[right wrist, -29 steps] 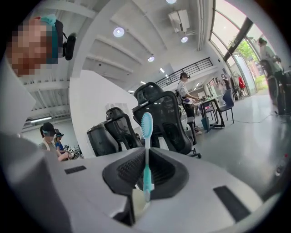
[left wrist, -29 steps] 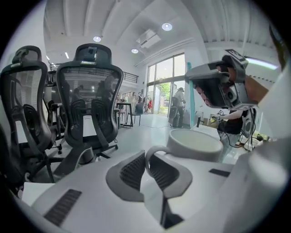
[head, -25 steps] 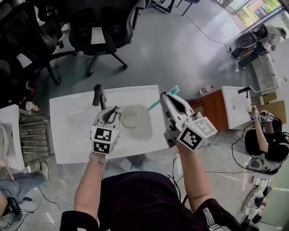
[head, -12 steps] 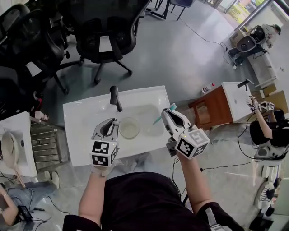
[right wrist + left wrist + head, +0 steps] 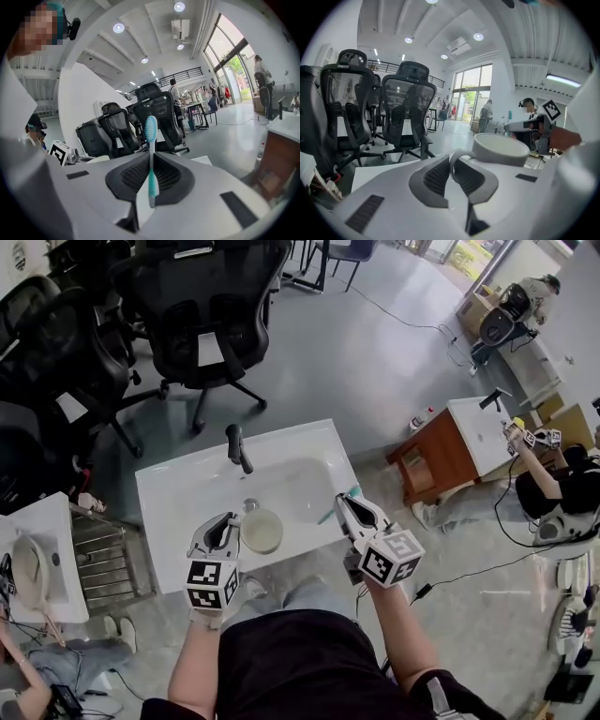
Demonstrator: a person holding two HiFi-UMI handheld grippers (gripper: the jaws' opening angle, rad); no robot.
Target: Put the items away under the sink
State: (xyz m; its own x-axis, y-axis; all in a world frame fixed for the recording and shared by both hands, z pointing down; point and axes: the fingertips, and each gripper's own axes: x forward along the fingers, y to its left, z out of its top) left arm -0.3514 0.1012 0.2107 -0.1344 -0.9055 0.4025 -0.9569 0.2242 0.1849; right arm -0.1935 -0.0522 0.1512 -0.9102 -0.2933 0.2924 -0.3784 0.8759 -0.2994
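Note:
A white cup (image 5: 262, 531) hangs over the front of the white sink top (image 5: 178, 498), and my left gripper (image 5: 228, 521) is shut on its handle. In the left gripper view the looped handle (image 5: 457, 159) sits pinched between the grey pads, with the cup's bowl (image 5: 500, 149) beyond to the right. My right gripper (image 5: 346, 504) is shut on a teal and white toothbrush (image 5: 330, 510) at the sink's front right corner. In the right gripper view the toothbrush (image 5: 151, 154) stands upright between the pads, bristle head on top.
A black faucet (image 5: 237, 446) stands behind the basin. Black office chairs (image 5: 211, 320) crowd the floor behind. A wooden cabinet (image 5: 433, 463) with a second sink stands right, where another person (image 5: 548, 493) works. A wire rack (image 5: 103, 549) is left.
Both grippers have drawn back toward the sink's front edge, the cup and the toothbrush coming with them. The right gripper has also sunk lower.

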